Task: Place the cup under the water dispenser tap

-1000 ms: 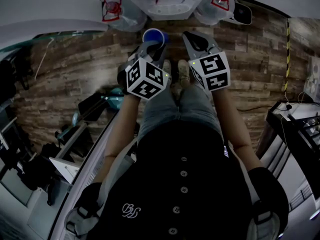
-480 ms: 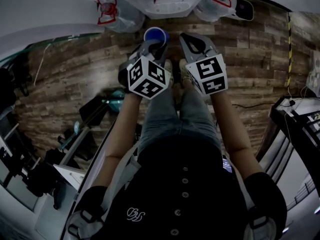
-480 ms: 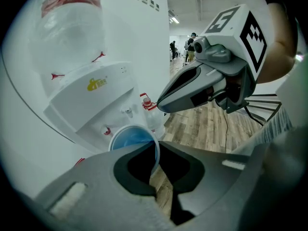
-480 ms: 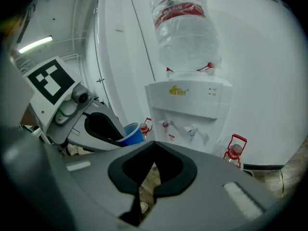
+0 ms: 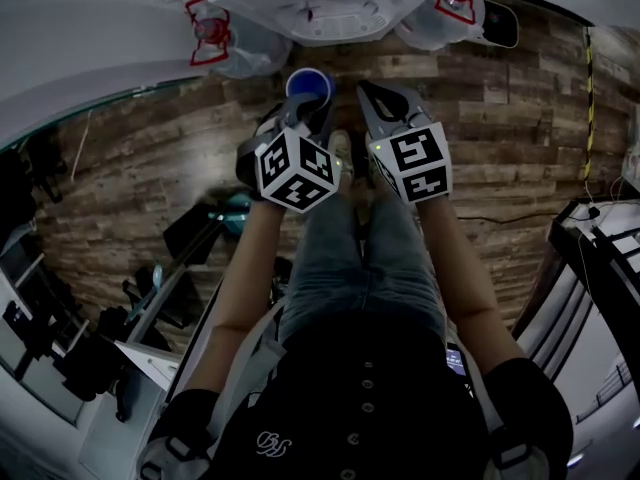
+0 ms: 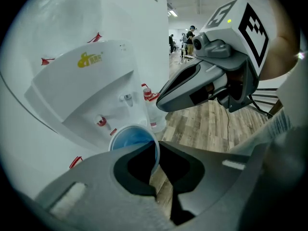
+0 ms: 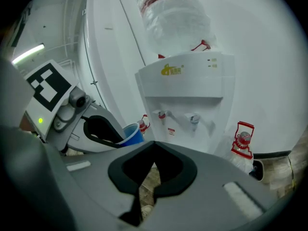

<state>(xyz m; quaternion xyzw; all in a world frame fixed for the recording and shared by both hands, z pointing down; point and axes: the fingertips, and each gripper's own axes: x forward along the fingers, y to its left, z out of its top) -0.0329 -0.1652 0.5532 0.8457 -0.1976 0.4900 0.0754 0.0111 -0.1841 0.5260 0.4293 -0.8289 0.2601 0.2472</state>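
Left claw (image 6: 157, 150) pinches the rim of the blue cup (image 6: 126, 139) before the water dispenser (image 6: 91, 95); right claw (image 7: 154, 148) is closed, empty.

Below me runs a brown wood-plank floor (image 5: 130, 168). Two clear plastic water jugs with red handles stand on it at the foot of a white wall (image 5: 90, 38): the left jug (image 5: 225, 43) and the right jug (image 5: 455, 8). A thin black cable (image 5: 510, 215) lies across the planks on my right, near a yellow-and-black striped strip (image 5: 588, 108). Far down the hall I see a few people (image 6: 185, 37) standing.
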